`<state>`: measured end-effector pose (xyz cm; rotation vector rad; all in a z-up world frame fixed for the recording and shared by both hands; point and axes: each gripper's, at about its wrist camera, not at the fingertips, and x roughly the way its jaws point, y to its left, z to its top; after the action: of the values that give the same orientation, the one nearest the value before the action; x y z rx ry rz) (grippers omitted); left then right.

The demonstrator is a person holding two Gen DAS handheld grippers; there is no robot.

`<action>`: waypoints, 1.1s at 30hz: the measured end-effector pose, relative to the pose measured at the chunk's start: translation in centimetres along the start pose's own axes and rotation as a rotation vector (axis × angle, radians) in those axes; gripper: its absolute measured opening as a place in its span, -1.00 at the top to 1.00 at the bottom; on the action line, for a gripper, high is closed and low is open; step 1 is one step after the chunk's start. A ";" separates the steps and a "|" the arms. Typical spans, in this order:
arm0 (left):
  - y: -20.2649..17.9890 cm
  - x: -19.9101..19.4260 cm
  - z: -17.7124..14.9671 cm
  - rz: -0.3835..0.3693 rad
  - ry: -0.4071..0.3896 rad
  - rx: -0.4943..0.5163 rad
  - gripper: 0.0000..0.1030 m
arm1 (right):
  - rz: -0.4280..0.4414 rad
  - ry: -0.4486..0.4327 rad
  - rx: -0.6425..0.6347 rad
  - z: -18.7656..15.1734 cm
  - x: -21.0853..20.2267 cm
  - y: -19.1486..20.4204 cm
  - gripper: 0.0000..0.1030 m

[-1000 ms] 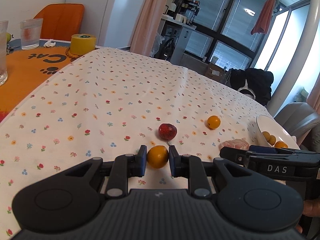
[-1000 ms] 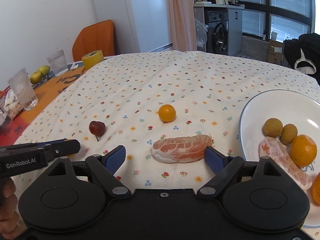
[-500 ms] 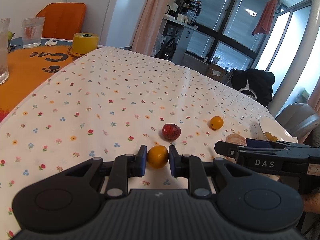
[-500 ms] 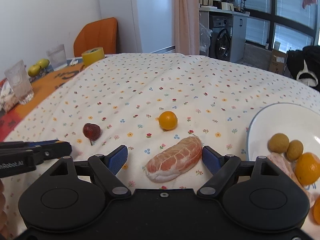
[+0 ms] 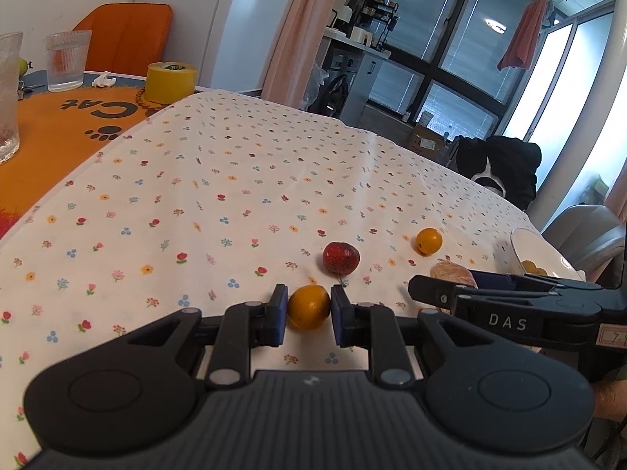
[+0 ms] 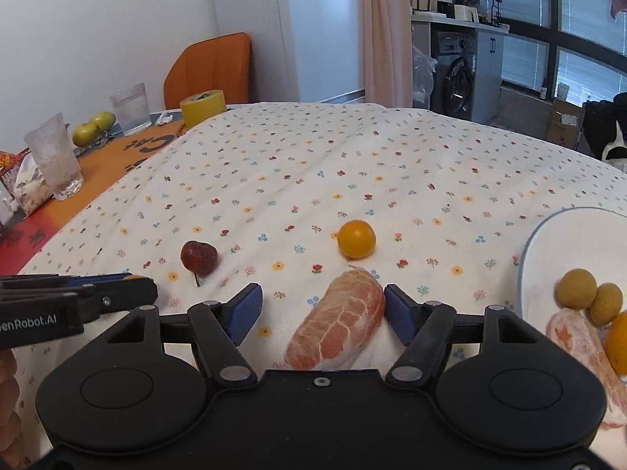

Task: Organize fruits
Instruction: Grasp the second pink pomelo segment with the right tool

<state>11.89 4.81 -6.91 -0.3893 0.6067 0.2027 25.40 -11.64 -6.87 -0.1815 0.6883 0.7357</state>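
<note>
the left gripper is clenched on a small orange fruit, with both blue pads touching its sides, low over the flowered cloth of the tabletop. just beyond it lies a red strawberry, and further to the right a second small orange fruit.

the right gripper is released, with its fingers spread wide. a peeled pomelo segment lies on the cloth between them, tilted. its far end is touching or almost touching the right pad, and the left pad stays clearly apart from it.

at the right edge stands a white plate. it holds two small brownish round fruits, another peeled segment and an orange, which is cut by the frame.
</note>
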 end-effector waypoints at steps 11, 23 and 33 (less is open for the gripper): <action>-0.2 -0.3 -0.2 -0.011 -0.003 -0.006 0.59 | -0.083 0.033 -0.063 -1.1 -1.2 0.5 -0.11; -0.6 -0.8 -0.3 -0.020 -0.010 -0.005 0.59 | -0.089 0.044 -0.058 -1.4 -1.9 0.3 0.15; -0.2 -0.8 -0.2 -0.012 -0.011 -0.012 0.59 | -0.082 0.023 -0.090 -1.1 -1.1 0.8 0.33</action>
<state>11.22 4.48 -6.48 -0.4035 0.5922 0.1970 23.74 -12.13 -6.89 -0.2990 0.6660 0.6872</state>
